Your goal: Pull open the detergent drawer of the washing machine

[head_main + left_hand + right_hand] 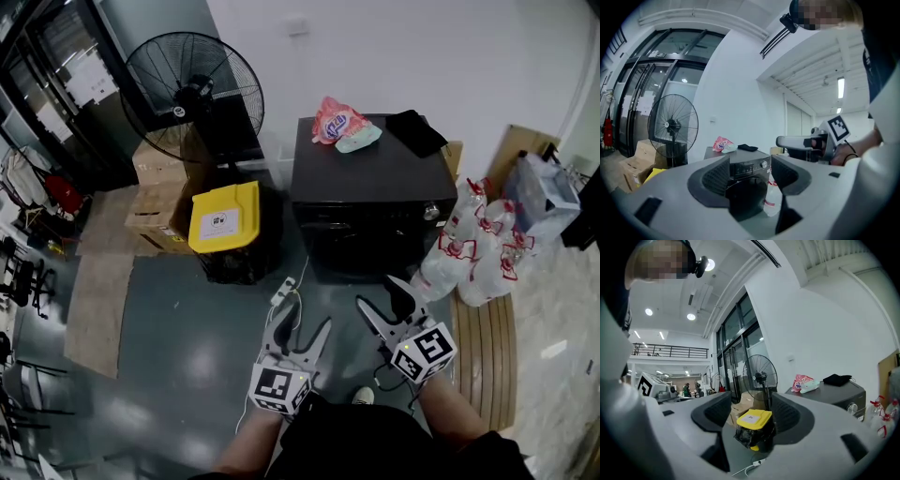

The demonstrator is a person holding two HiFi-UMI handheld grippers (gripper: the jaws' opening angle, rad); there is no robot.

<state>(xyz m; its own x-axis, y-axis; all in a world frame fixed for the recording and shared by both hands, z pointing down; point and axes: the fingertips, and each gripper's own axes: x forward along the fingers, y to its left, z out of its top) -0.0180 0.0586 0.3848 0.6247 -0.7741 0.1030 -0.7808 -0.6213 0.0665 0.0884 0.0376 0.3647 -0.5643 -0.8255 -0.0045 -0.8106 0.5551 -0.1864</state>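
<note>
The black washing machine (366, 192) stands against the white wall, its front facing me. In the left gripper view its control panel with a knob (749, 165) shows between the jaws, some way off; I cannot make out the detergent drawer on it. My left gripper (302, 319) hovers over the floor in front of the machine, jaws open and empty (750, 180). My right gripper (378, 292) is just to its right, a little nearer the machine, also open and empty (750, 416). It looks toward a yellow-lidded bin (753, 420), with the machine (843, 394) at its right.
A pink bag (336, 120) and a black cloth (417, 131) lie on the machine. The yellow-lidded bin (225, 217), a standing fan (192, 94) and cardboard boxes (159, 187) are to its left. Bagged plastic bottles (478, 253) crowd its right. A power strip (284, 291) lies on the floor.
</note>
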